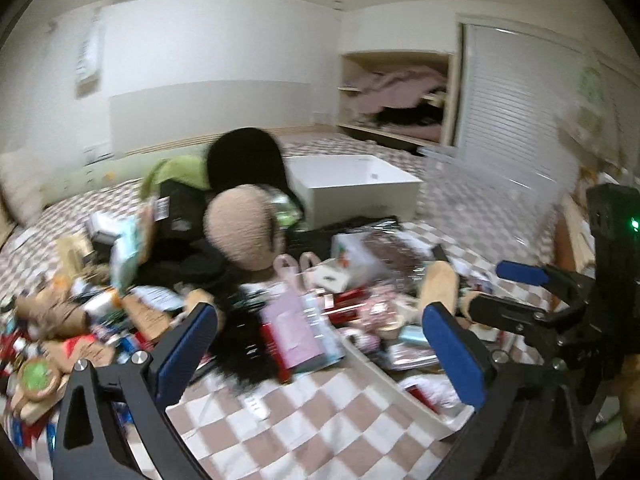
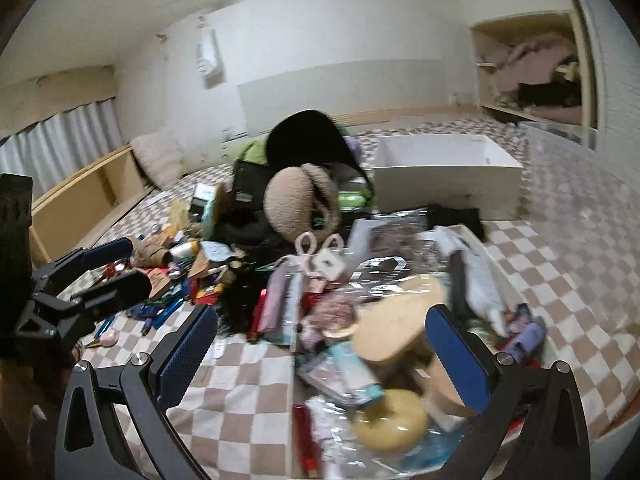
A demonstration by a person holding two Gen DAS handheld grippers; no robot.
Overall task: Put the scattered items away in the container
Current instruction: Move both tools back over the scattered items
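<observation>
Closest to the right gripper, jaws wide and empty, sits a pale yellow foam ring on the pile over the checkered bed; looks light and squashy, so pinch across its rim. Left gripper hangs open too, and the white rectangular box sits well beyond.

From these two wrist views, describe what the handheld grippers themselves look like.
Both are alike. The left gripper and right gripper each have two black angular arms with triangular cut-outs and round silver bolts at the joints. The fingers end in flat rectangular blue pads with a fine ribbed texture. A small green light glows on the right gripper's black body. No cables or sleeves show.
</observation>
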